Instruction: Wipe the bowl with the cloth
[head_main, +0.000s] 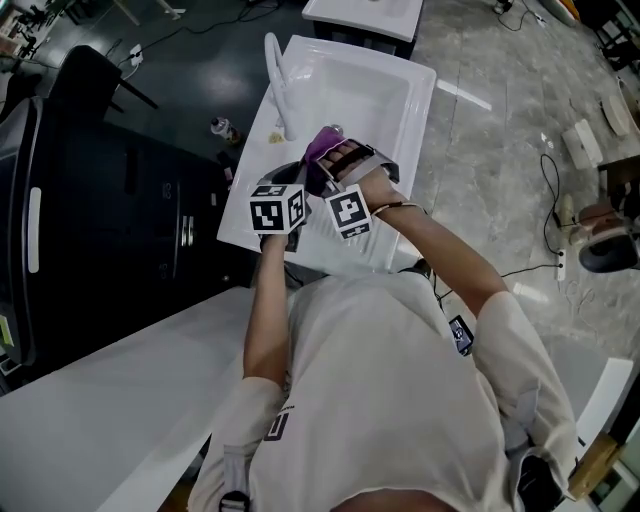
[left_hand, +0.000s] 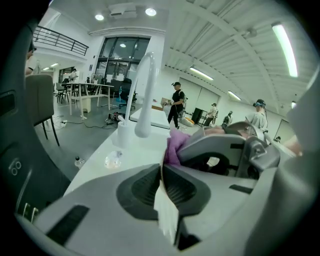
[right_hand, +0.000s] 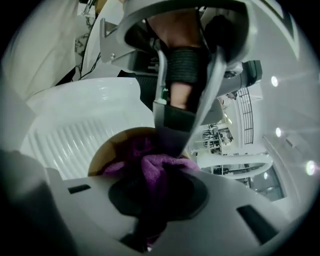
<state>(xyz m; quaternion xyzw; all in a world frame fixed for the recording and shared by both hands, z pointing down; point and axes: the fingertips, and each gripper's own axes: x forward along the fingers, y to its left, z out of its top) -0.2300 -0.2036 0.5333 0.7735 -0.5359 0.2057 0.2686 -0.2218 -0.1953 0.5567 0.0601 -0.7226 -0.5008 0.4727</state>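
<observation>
Over the white sink (head_main: 372, 92) my two grippers meet. The left gripper (head_main: 298, 178) is shut on the thin rim of a tan bowl (right_hand: 106, 150); that rim (left_hand: 162, 171) runs edge-on between its ribbed pads (left_hand: 182, 189). A purple cloth (head_main: 322, 148) is bunched in the right gripper (right_hand: 157, 186), whose jaws are shut on it. The cloth (right_hand: 156, 166) lies against the inside of the bowl. In the right gripper view the left gripper (right_hand: 175, 120) clamps the bowl's far rim. The cloth (left_hand: 174, 148) shows just past the rim. In the head view the grippers hide most of the bowl.
A white curved faucet (head_main: 278, 85) rises at the sink's left edge, close to the grippers. The sink's ribbed wall (right_hand: 70, 137) lies under the bowl. A small bottle (head_main: 225, 128) stands on the dark floor beside it. A black cabinet (head_main: 100, 200) is at left. People stand far off.
</observation>
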